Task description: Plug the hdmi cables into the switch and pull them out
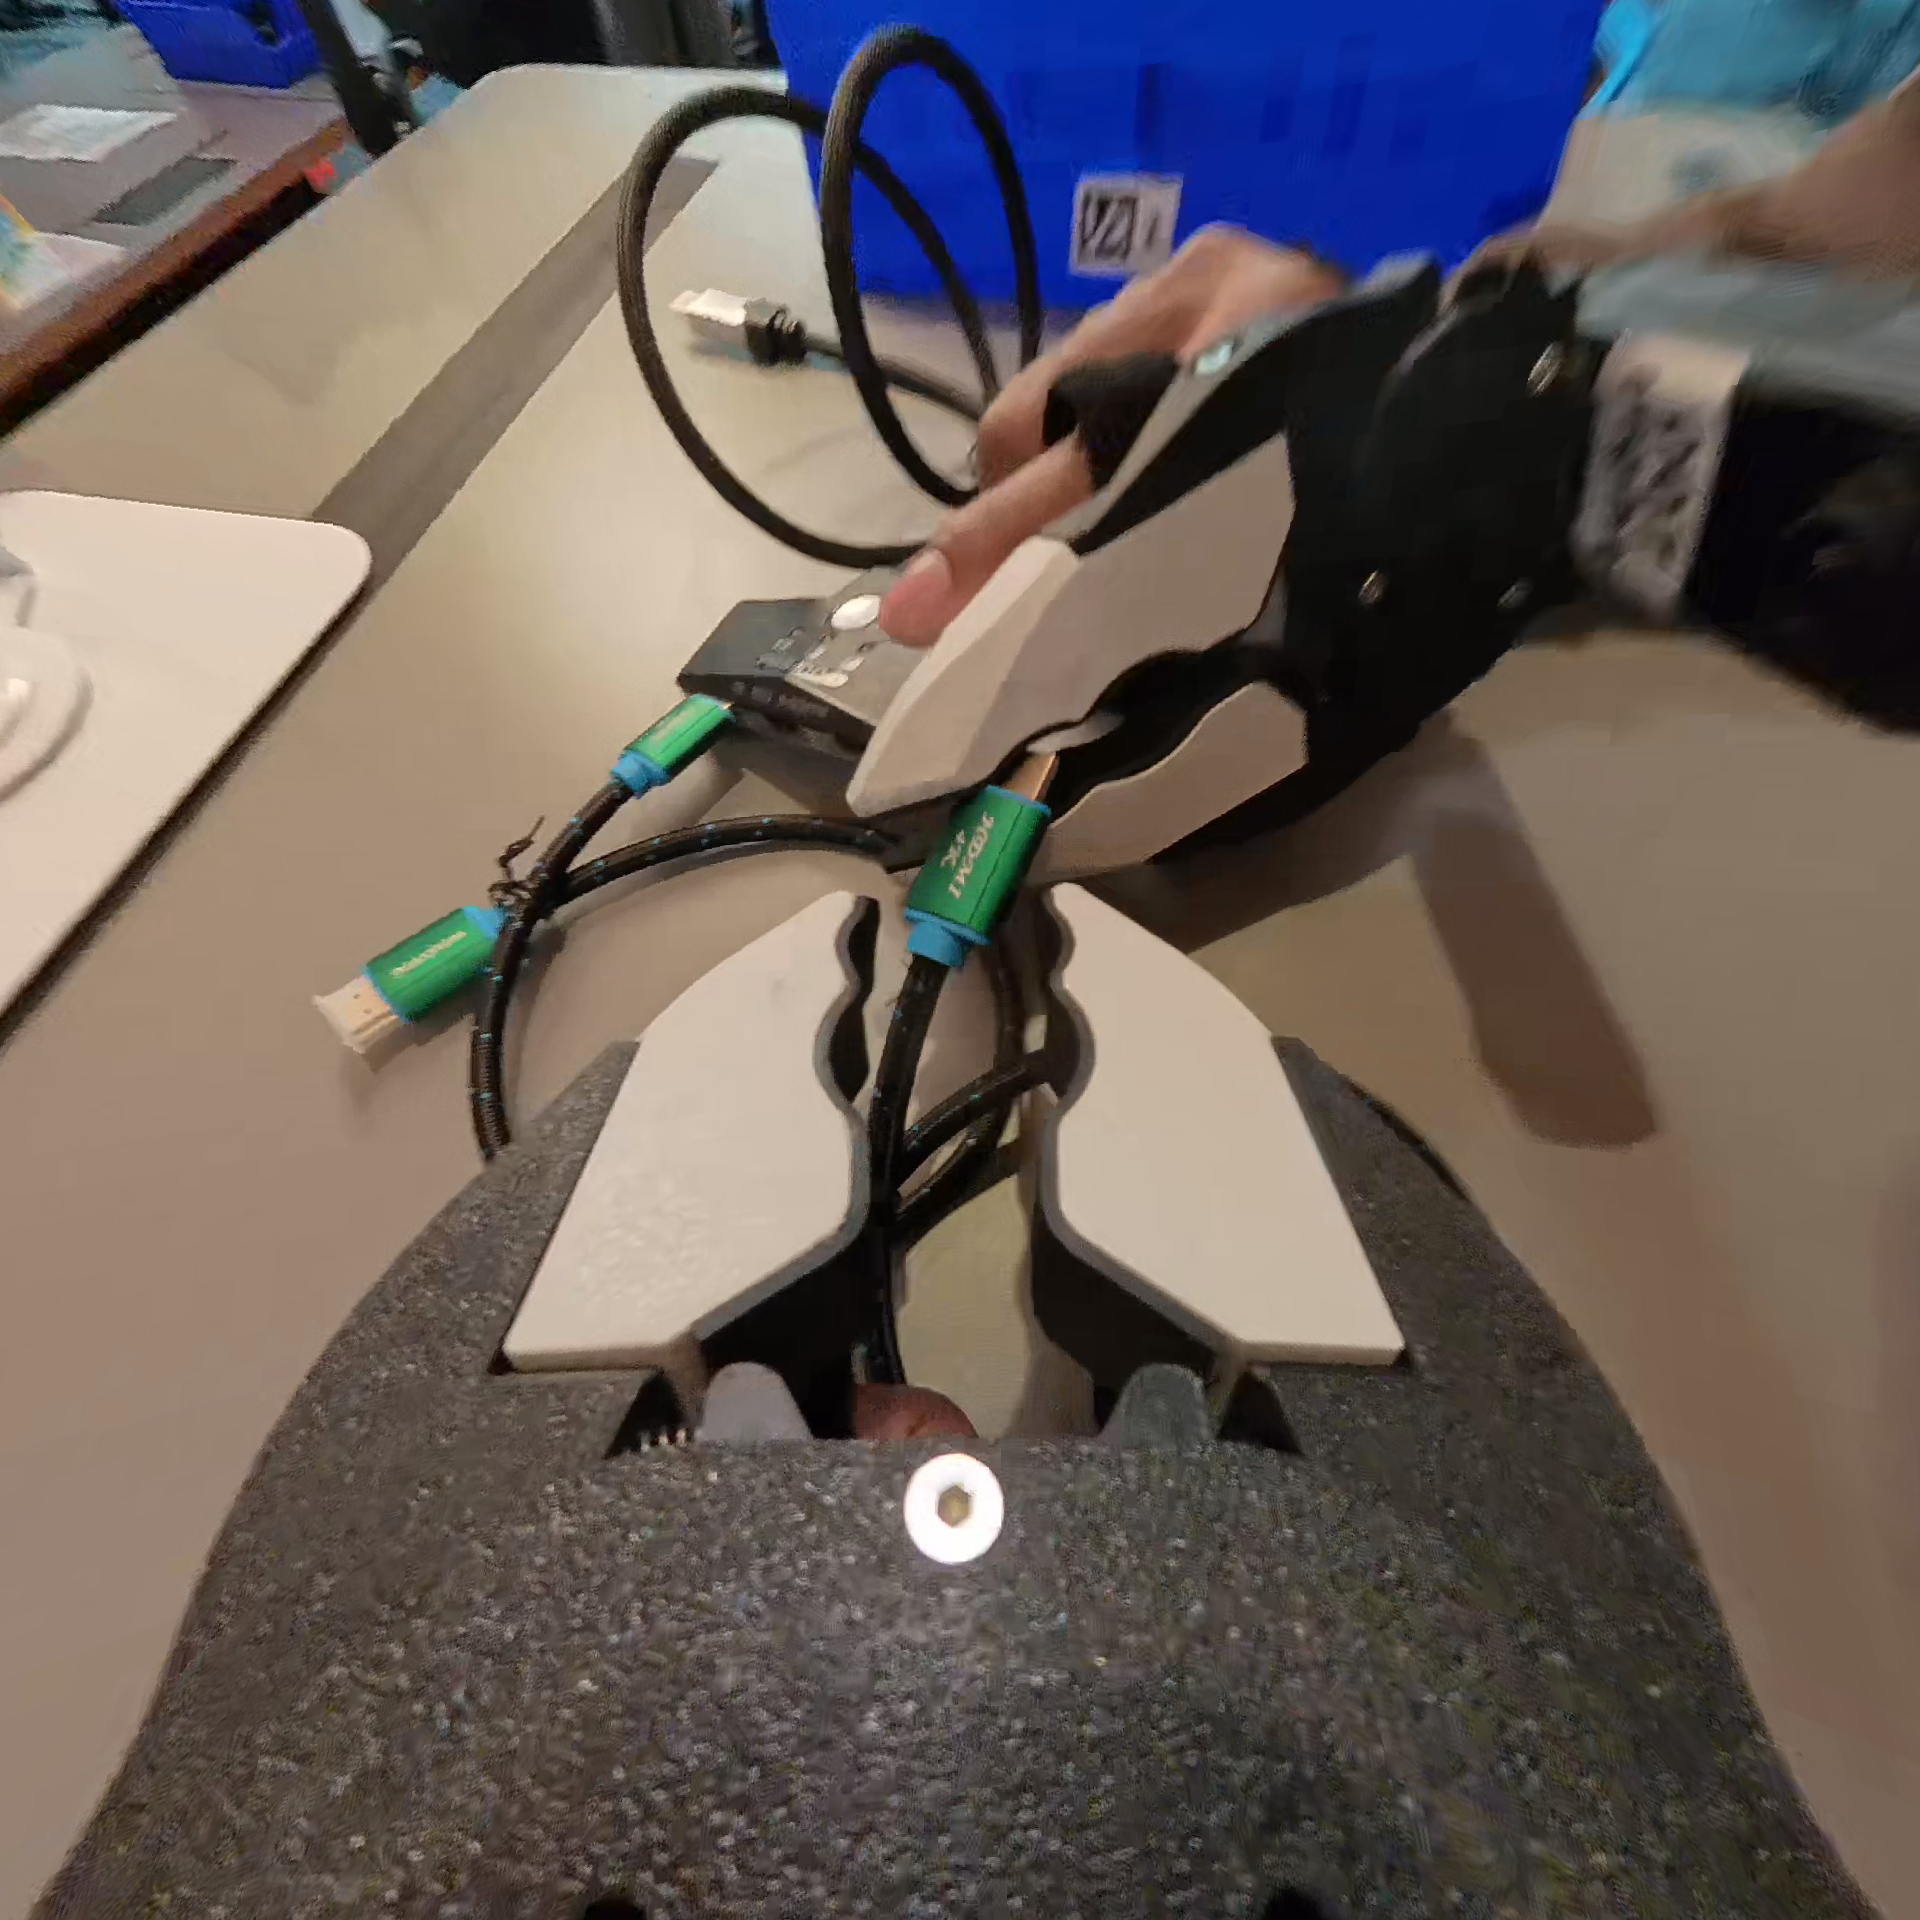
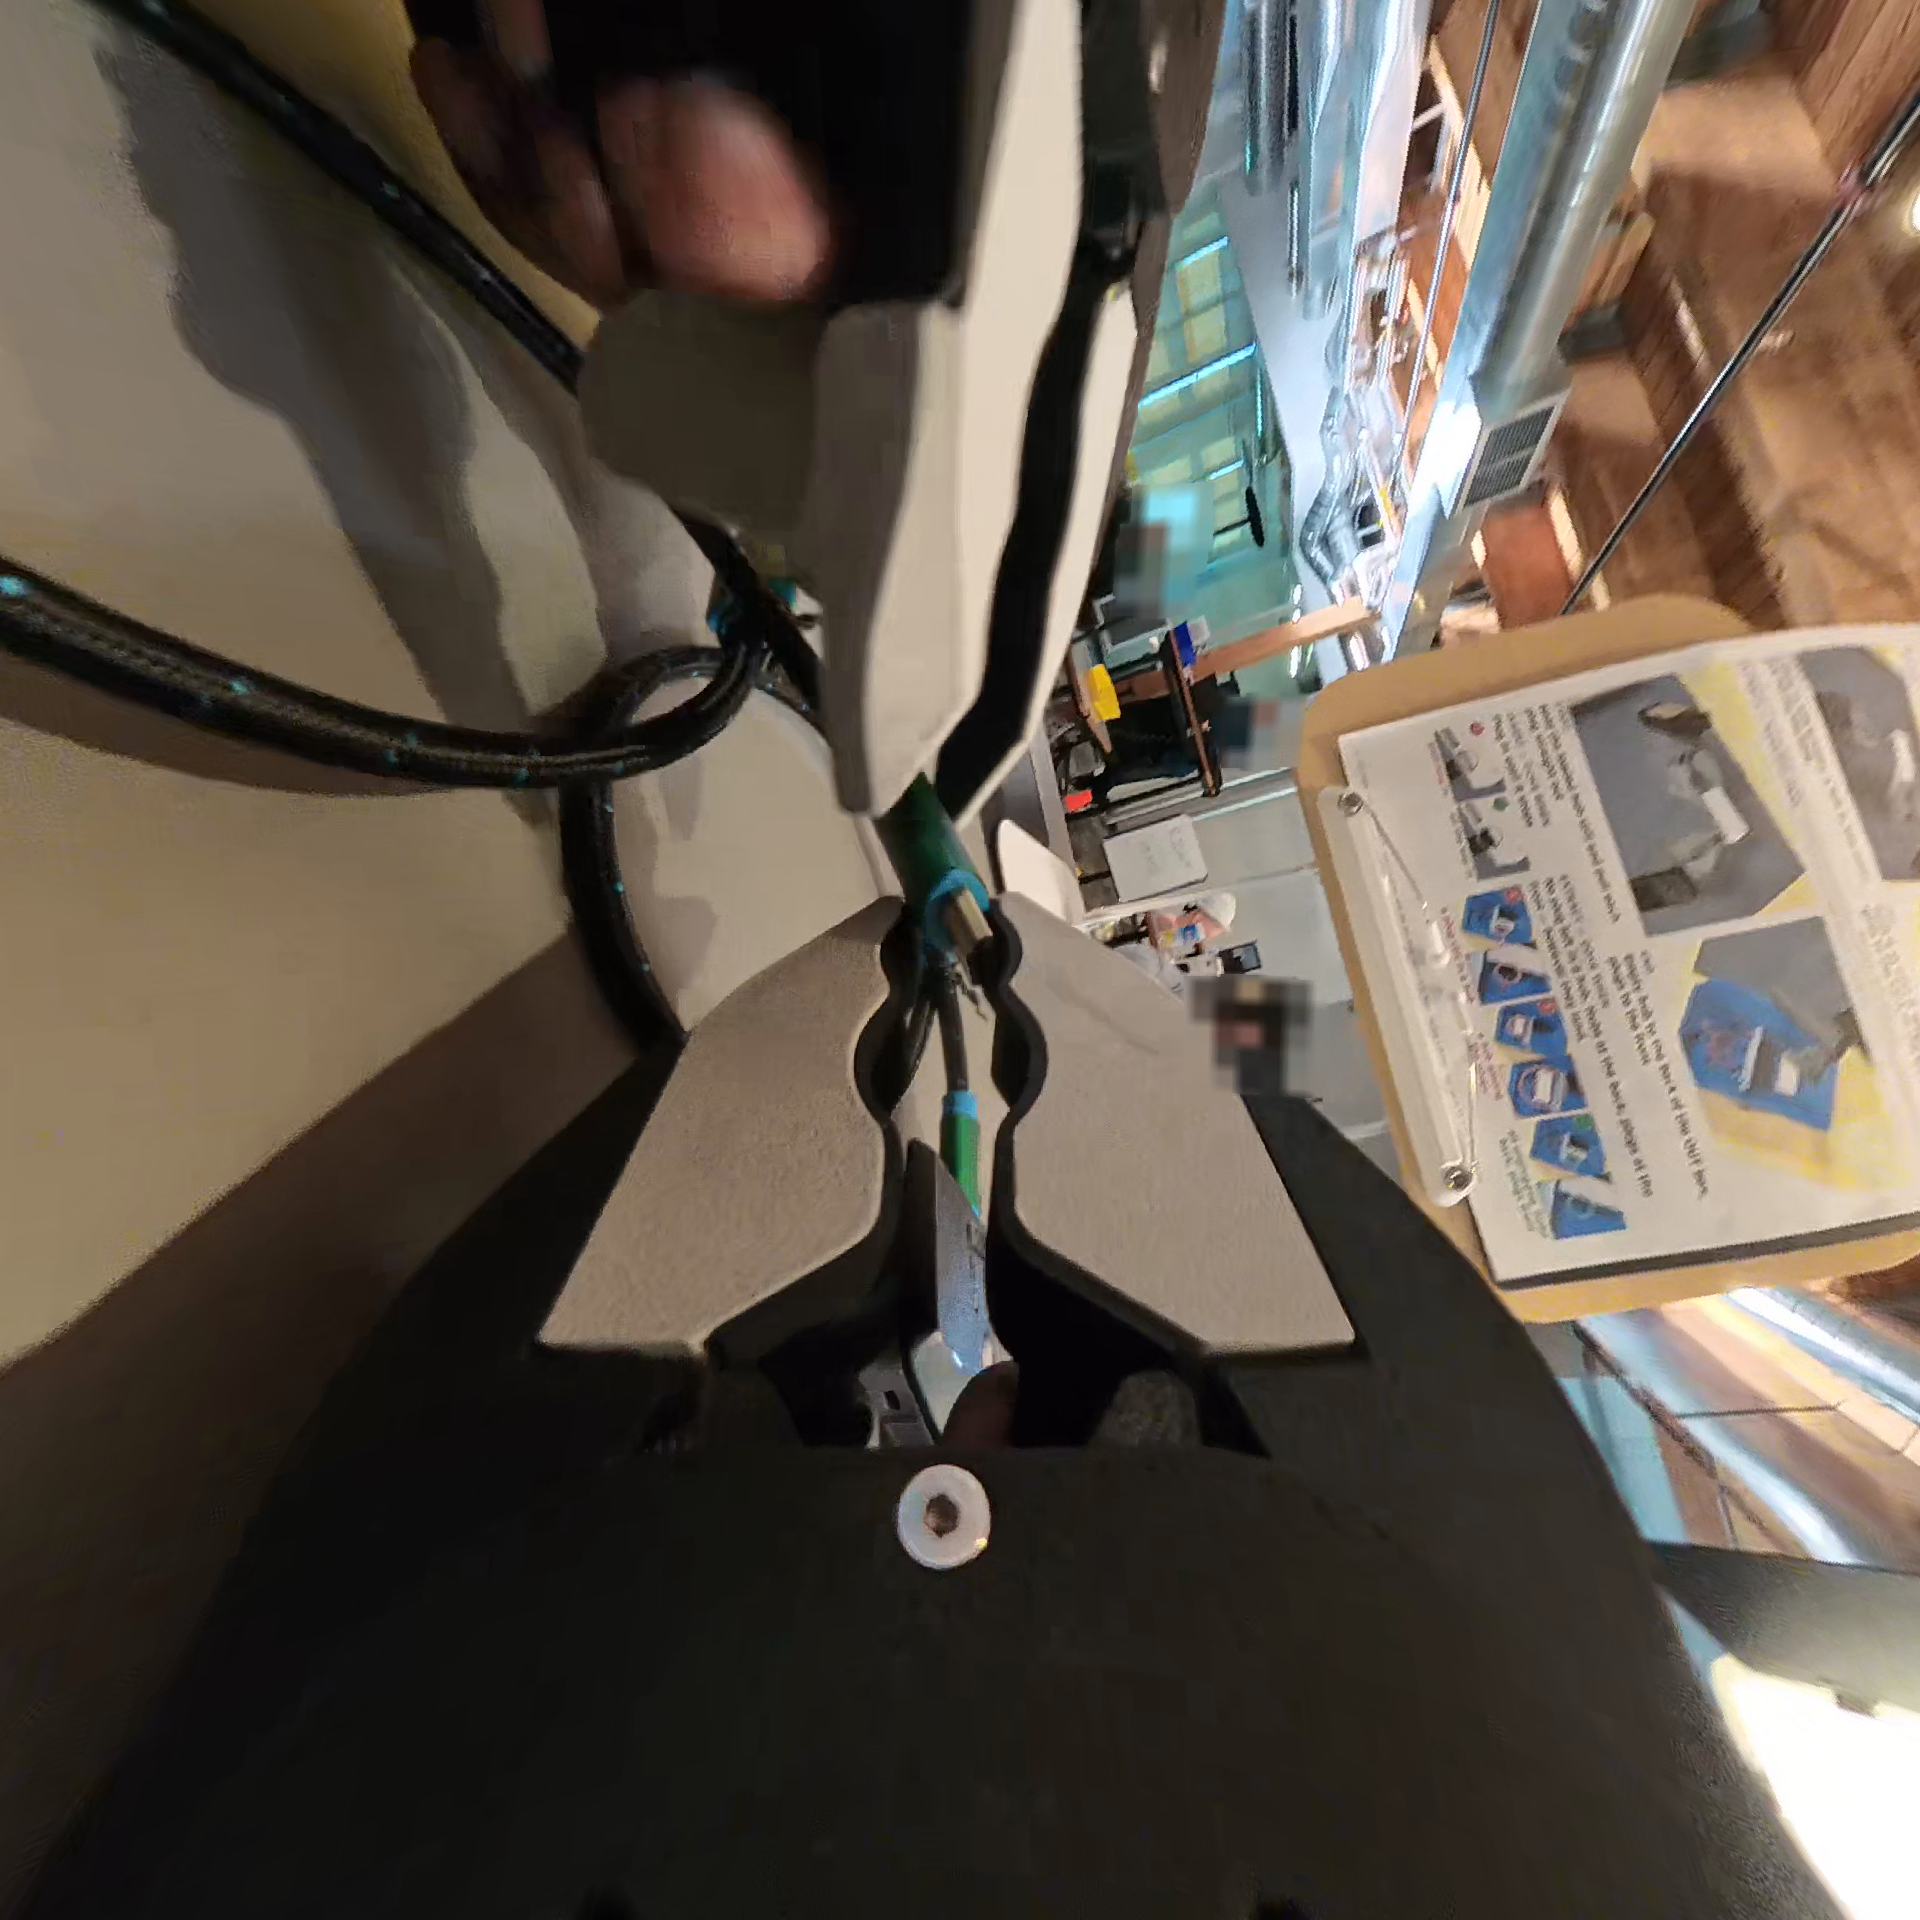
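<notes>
left wrist view: braided cable (image 1: 899, 1070) runs between my left claw (image 1: 961, 914) fingers; whether it is clenched, i cannot tell. green plug (image 1: 977, 868) sits raised just past my tips, 1 black box (image 1: 790, 675) close behind, open table (image 1: 1558, 1039) rightward.
right wrist view: my right claw (image 2: 951, 925) pinches the plug's metal end.

Three green plugs with blue collars show: one (image 1: 975, 871) at the tips of both tongs, one (image 1: 673, 744) beyond the left tongs (image 1: 961, 914) against the single black box (image 1: 800, 665), one (image 1: 421, 971) loose to their left. Two black braided cables cross the bench (image 1: 1558, 1143). One blue bin (image 1: 1299, 125) stands far ahead.
</notes>
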`<state>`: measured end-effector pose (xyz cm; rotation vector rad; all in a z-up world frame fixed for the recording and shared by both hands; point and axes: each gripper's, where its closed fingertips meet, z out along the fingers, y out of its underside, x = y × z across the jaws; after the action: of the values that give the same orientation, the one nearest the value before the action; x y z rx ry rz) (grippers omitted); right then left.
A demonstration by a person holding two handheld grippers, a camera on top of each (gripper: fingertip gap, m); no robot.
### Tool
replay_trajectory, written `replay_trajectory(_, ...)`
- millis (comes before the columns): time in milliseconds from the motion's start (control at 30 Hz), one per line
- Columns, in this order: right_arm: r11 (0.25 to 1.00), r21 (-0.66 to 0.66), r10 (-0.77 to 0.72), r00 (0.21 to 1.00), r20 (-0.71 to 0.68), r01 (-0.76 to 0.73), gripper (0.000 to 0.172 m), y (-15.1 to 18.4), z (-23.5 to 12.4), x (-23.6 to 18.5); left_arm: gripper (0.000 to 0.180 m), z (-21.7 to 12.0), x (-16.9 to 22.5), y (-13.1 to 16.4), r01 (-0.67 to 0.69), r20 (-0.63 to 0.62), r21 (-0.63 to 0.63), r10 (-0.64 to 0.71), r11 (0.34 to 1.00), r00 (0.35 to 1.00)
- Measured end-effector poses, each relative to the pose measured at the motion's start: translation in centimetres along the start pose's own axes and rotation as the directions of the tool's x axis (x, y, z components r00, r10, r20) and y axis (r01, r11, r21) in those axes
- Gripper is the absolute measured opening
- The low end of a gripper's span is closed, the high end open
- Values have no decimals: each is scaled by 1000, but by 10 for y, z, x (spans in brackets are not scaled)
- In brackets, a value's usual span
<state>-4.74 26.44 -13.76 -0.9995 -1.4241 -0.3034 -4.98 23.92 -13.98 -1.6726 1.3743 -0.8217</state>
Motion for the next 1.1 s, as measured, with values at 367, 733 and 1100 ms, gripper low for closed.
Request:
replay_trajectory(367,984,121,-127,992,-11,128,10,-21,-8,-7,38,-6,19,5,205,-228,-53,-212,977,950)
replay_trajectory(733,990,-7,143,990,9,-143,22,5,-3,8,21,-5,-12,1,14,14,-19,-14,1000,1000)
replay_trajectory(1100,782,-52,606,737,300,-621,39,16,-21,25,19,-11,-35,-26,-315,337,14,292,949,895)
